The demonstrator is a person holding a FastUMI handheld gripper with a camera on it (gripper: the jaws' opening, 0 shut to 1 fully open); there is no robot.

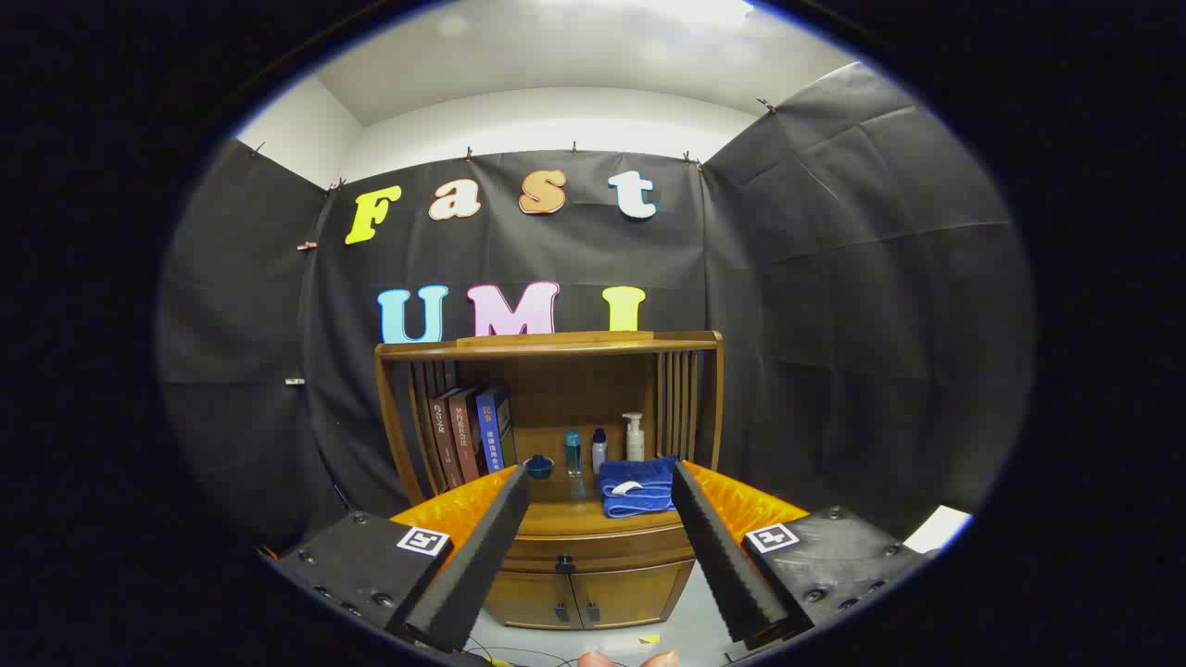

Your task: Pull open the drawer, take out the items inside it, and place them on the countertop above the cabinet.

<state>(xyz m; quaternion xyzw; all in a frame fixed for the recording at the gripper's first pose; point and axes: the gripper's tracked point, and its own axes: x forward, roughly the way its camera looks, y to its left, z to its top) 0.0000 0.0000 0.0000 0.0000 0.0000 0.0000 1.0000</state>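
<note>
The gripper [600,477] hangs with its jaws spread wide and empty, well back from the wooden cabinet [556,482]. Its drawer [593,554], closed, with a dark knob [564,562], sits under the counter [565,521], where a folded blue towel [637,488] lies; open floor lies between

glossy wooden cabinet [556,542], seemingly soft cloth towel [637,488]
</note>
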